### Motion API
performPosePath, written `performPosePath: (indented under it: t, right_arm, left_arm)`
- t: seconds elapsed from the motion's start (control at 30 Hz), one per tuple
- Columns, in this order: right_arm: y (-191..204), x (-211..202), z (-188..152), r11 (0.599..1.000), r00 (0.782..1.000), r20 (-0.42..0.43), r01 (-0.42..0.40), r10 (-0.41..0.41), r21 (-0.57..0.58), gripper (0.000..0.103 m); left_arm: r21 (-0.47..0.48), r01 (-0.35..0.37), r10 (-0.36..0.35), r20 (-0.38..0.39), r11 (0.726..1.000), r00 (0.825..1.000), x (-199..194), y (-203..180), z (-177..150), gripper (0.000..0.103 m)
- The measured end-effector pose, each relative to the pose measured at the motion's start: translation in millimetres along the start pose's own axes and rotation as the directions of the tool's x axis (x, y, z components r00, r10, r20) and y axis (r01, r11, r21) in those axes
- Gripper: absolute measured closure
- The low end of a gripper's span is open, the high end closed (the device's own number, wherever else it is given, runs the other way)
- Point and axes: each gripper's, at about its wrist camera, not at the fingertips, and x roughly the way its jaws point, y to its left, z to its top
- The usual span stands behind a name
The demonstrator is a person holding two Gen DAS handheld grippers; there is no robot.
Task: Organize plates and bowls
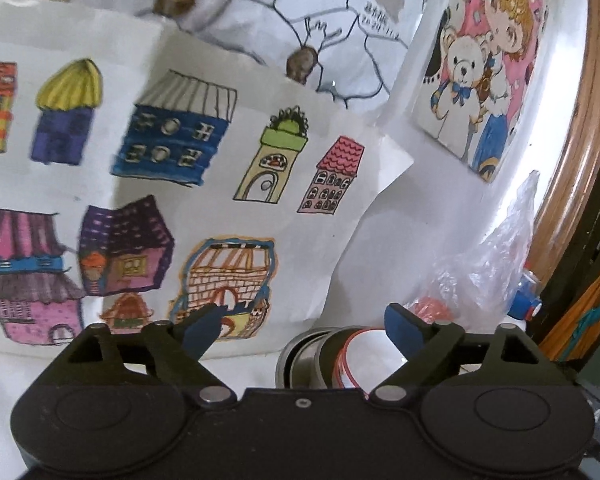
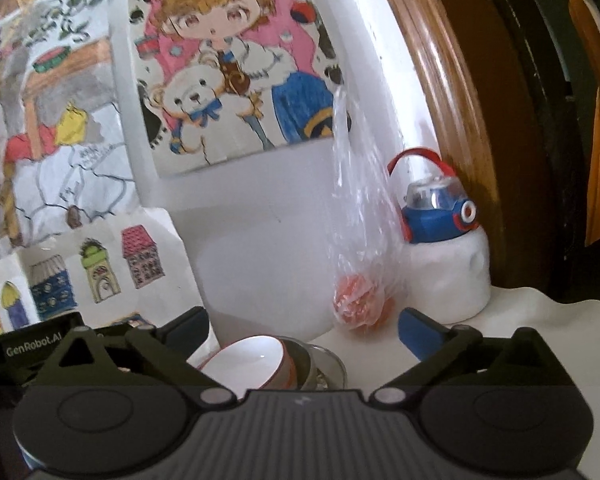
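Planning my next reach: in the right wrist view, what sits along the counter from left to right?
White bowl with red rim → shiny metal bowl → clear plastic bag of orange items → blue-lidded white bottle.

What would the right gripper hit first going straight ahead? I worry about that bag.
Probably the white wall. The right gripper stands open; the bag hangs slightly right, depth unclear.
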Motion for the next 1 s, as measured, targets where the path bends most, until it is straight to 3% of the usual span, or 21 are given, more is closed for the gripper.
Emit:
performPosePath:
  t: [0.27,0.73,1.0]
  right_arm:
    - [11.0,-44.0,4.7,1.0,1.0,0.03,0.008,-0.008,-0.01,0.0]
    - [45.1,-121.7,-10.9,0.998,0.999,0.036,0.012,-0.01,-0.057,0.0]
    - [58.6,-159.4,-32.6,0.997,1.0,-0.003,0.013,-0.013,-0.073,0.0]
  left_arm:
    - [0.004,0.015,-0.016,0.018,1.0,1.0,-39.0,0.8,-2.9,0.003]
    - [0.051,0.009,-0.011,0.03,0.999,0.999,-118.7,12.0,-8.7,0.001]
    - [0.089,0.011,-0.012,0.013,0.996,1.0,-162.5,20.1,-27.2,0.001]
